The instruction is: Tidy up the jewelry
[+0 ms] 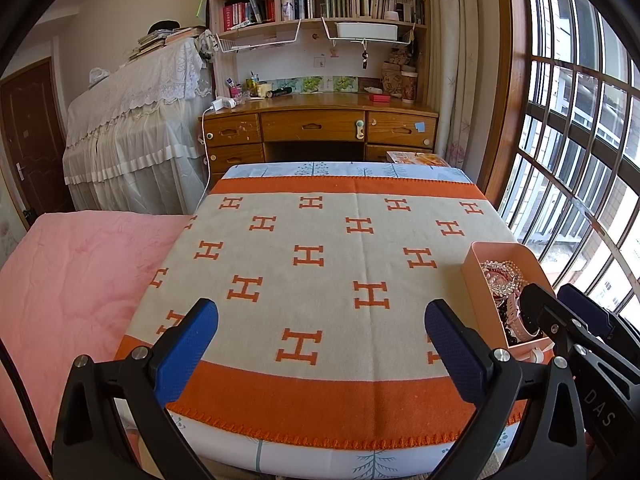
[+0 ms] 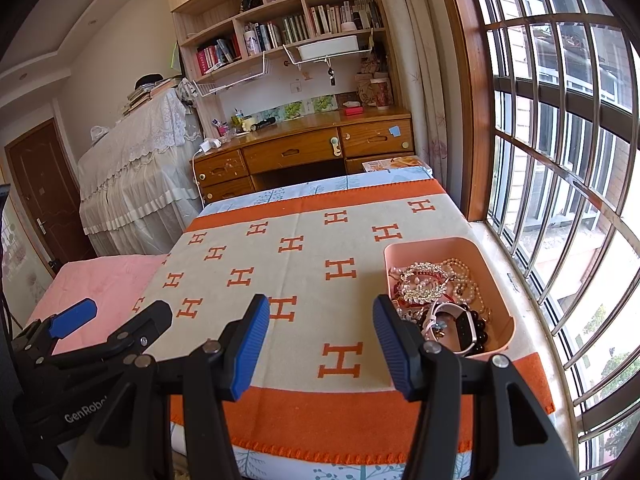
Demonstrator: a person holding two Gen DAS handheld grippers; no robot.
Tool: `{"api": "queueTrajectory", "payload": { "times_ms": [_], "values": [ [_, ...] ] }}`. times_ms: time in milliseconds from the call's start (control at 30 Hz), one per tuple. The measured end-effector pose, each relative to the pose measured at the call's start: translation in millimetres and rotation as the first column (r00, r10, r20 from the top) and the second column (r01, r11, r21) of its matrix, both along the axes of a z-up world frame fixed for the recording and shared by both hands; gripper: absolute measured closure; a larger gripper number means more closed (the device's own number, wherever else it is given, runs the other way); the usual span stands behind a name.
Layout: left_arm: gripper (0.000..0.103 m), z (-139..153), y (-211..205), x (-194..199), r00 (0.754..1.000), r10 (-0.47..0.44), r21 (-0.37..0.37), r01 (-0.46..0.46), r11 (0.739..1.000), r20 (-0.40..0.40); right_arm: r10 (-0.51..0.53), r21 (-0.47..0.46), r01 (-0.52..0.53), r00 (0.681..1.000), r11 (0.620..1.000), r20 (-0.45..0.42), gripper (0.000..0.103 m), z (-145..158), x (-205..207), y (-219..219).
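A pink box (image 2: 404,246) stands on the right side of the orange-and-cream H-patterned blanket (image 2: 304,280). It holds a heap of jewelry: a silver brooch (image 2: 424,282), a pearl string (image 2: 466,276), a pink-strapped watch (image 2: 450,322) and black beads (image 2: 482,330). My right gripper (image 2: 322,314) hovers open just left of the box, with only blanket between its blue pads. Over the blanket's near middle, my left gripper (image 1: 322,318) is also open and holds nothing. In the left wrist view the pink box (image 1: 494,250) sits at the right, partly hidden by the right gripper (image 1: 560,300).
A barred window (image 2: 560,160) runs close along the right side of the table. Pink bedding (image 1: 72,280) lies to the left. Beyond the far edge are a magazine (image 1: 416,158), a wooden desk (image 1: 316,124) with shelves above, and a lace-covered piece of furniture (image 1: 136,120).
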State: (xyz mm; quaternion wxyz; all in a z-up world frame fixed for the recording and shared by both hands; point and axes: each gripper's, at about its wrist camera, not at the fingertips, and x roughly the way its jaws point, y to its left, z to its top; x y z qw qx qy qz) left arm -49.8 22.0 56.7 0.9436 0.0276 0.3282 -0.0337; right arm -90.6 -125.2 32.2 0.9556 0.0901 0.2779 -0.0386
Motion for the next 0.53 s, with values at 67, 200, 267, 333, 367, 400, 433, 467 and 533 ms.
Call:
{"api": "queueTrajectory", "payload": {
  "times_ms": [67,200,267,333,367,400,433,467,533],
  "values": [
    [0.001,0,0,0,1.0,0.0,0.001,0.0,1.0,0.0,0.0,0.0,0.0,1.0,1.0,-0.001,0.048,0,0,0],
    [0.001,0,0,0,1.0,0.001,0.0,-0.001,1.0,-0.002,0.0,0.0,0.0,1.0,1.0,-0.001,0.048,-1,0,0],
    [0.001,-1,0,0,1.0,0.003,0.0,-0.003,1.0,-0.005,0.0,0.0,0.0,1.0,1.0,-0.002,0.048,-1,0,0],
    [0.001,-2,1,0,1.0,0.007,-0.002,-0.007,1.0,-0.008,0.0,0.0,0.0,1.0,1.0,-0.001,0.048,-1,0,1],
    [0.001,-3,1,0,1.0,0.01,-0.002,-0.01,1.0,-0.01,0.0,0.0,0.0,1.0,1.0,-0.001,0.048,-1,-1,1],
    [0.001,-4,2,0,1.0,0.013,-0.002,-0.013,1.0,-0.013,0.001,-0.002,-0.001,1.0,1.0,-0.002,0.048,-2,-1,2],
    [0.001,-6,2,-1,1.0,0.017,-0.002,-0.017,1.0,-0.015,0.002,-0.004,-0.002,1.0,1.0,-0.003,0.048,-2,0,3],
    [0.001,-7,3,-1,1.0,0.02,-0.003,-0.02,1.0,-0.018,0.003,-0.005,-0.003,1.0,1.0,-0.006,0.048,-3,0,5],
    [0.001,-10,5,-1,0.999,0.025,-0.006,-0.025,1.0,-0.027,0.006,-0.006,-0.006,1.0,1.0,-0.012,0.048,-3,2,11]
  ]
}}
